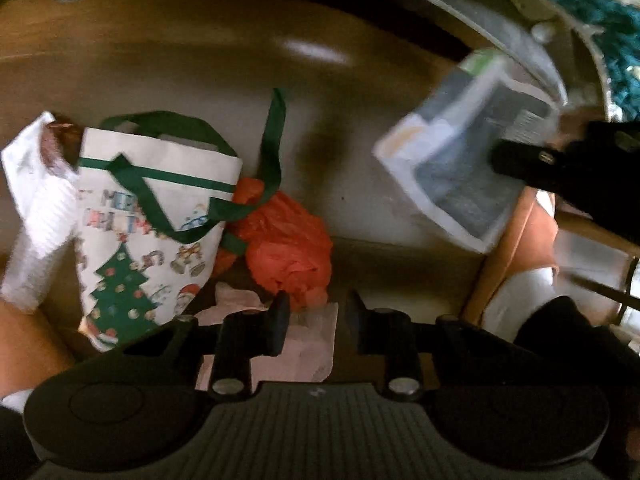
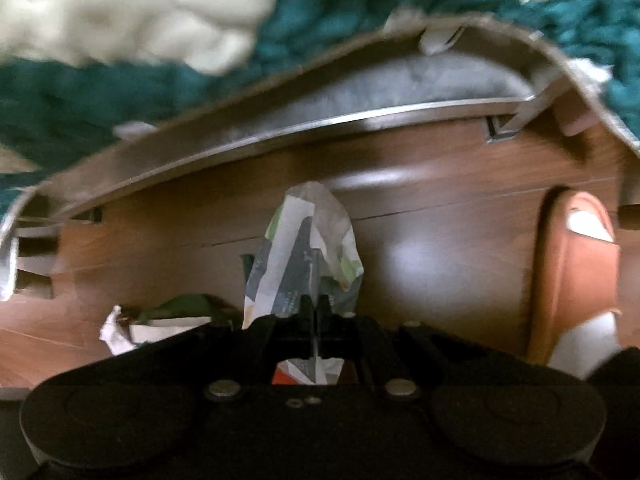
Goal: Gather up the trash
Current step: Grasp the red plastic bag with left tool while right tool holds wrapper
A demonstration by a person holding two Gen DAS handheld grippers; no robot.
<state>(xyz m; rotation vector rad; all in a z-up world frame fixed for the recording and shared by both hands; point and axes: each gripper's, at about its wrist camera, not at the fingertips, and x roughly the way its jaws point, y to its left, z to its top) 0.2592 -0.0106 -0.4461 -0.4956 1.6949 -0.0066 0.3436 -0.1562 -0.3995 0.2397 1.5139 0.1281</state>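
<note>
The wooden floor (image 1: 168,60) carries everything, with a bed or sofa edge draped in a teal knitted blanket (image 2: 360,4) above it. On the floor lies a Christmas tote bag (image 1: 156,232) with green handles, on its side, a crumpled orange plastic bag (image 1: 288,248) touching its handle and pale tissue paper (image 1: 308,344) just beside that.

The step in hand appears to be the pick-up of loose trash. The right gripper (image 2: 316,308) is clamped fully on a printed plastic wrapper (image 2: 304,248), which hangs clear of the floor; the left wrist view shows the same wrapper (image 1: 460,164) held out to the right, well apart from the tote.

The left gripper (image 1: 316,320) stands partly open above the tissue paper and orange bag. Whether its pads press on the tissue cannot be told; it looks empty.

The next move likely calls for carrying the wrapper to the tote's mouth and letting go over it. The left gripper would need to hold that mouth open, since the bag lies slack.
</note>
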